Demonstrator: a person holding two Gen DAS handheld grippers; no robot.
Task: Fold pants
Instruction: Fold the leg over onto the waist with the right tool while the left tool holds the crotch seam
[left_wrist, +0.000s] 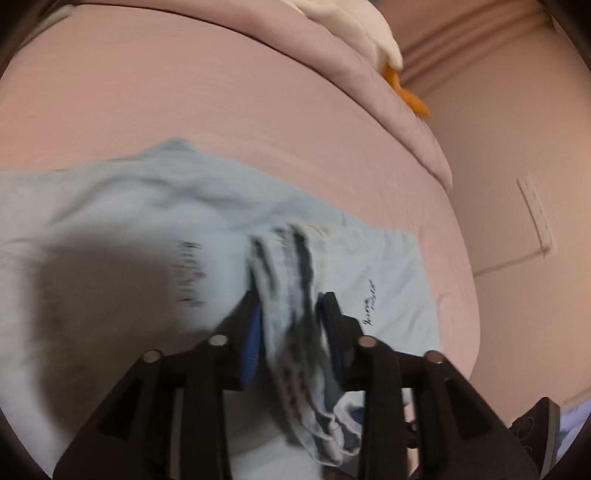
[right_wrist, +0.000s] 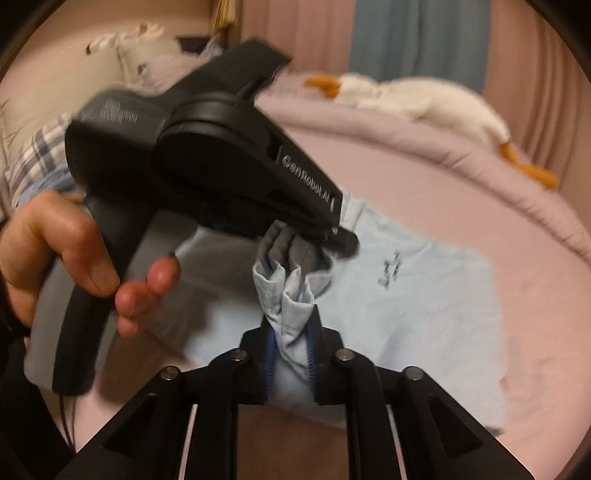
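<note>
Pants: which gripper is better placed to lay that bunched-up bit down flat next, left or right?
Probably the right gripper. Its fingers pinch the bunch of the pants squarely, with flat cloth just ahead. The left gripper seems to have the cloth hanging loosely between its fingers, though that view is blurred.

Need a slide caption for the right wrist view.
Right gripper pinches bunched light-blue fabric pants over pink bedsheet.

Pale blue pants (right_wrist: 424, 295) lie spread on the pink bed (right_wrist: 461, 192), dark lettering showing, one bunched edge lifted above it.
</note>
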